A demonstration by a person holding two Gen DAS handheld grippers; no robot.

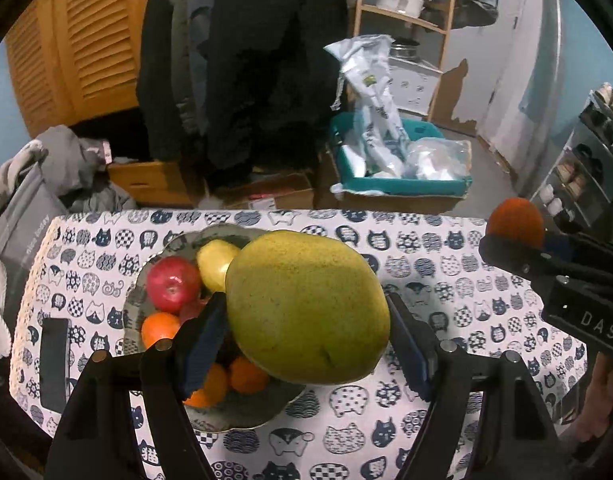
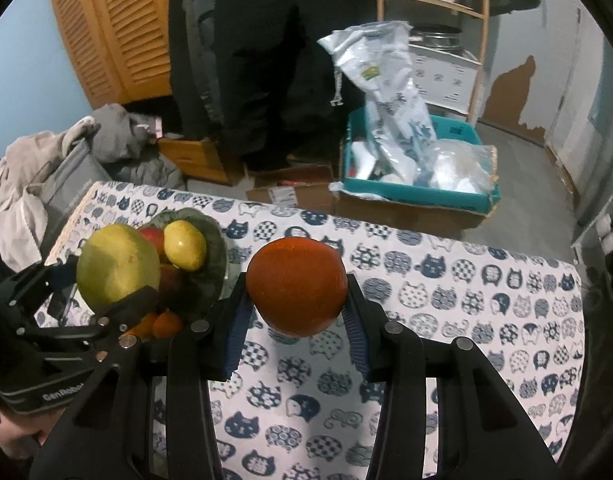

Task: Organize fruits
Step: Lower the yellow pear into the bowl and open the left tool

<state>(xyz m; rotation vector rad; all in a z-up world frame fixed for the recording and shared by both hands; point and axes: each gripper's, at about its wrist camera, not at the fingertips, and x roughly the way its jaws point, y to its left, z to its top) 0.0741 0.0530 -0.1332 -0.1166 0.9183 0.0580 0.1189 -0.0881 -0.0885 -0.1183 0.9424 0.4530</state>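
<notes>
Pomelo (image 1: 306,304), big, yellow-green, pinched by left gripper (image 1: 306,340), orange (image 2: 296,286) pinched by right gripper (image 2: 296,332)

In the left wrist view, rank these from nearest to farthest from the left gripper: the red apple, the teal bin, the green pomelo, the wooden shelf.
1. Green pomelo: held between the left gripper pads.
2. Red apple: in the fruit bowl, left of the pomelo.
3. Teal bin: on the floor past the table's far edge.
4. Wooden shelf: against the back wall, behind the bin.
</notes>
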